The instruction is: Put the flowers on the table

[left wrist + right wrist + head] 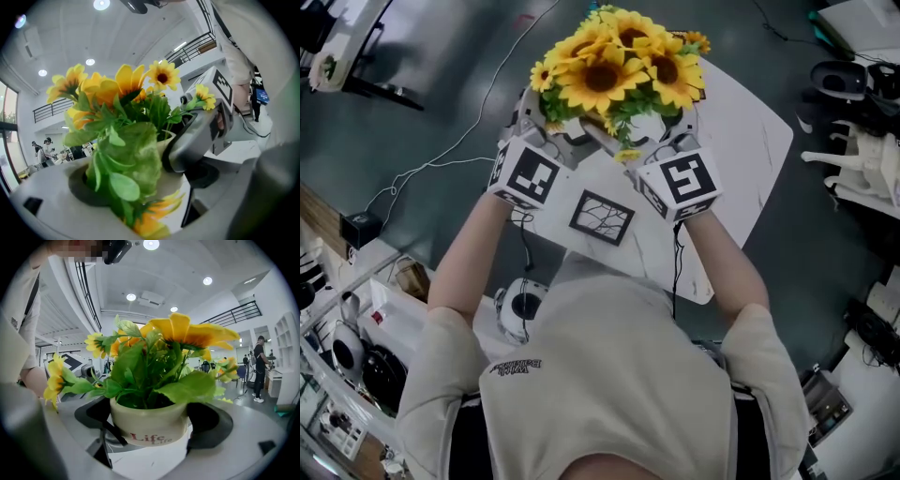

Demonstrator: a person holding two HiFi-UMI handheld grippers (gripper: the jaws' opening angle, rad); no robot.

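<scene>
A bunch of yellow sunflowers [614, 70] with green leaves stands in a cream pot [649, 127] printed "Life" [150, 437]. My left gripper [548, 127] and right gripper [675, 131] flank the pot from either side, over the far part of the white table [741, 141]. In the right gripper view the pot [150, 425] sits squeezed between the dark pads of my right gripper [150, 439], with white tabletop [150, 465] just below. In the left gripper view leaves [126, 164] hide most of the pot [171, 140] between the jaws of my left gripper [140, 201]. Whether the pot touches the table is unclear.
A square black-framed card [601, 217] lies on the table nearer the person. A white cable [478, 112] runs over the dark floor at left. Shelves with gear [347, 347] stand at lower left; white equipment [862, 159] at right.
</scene>
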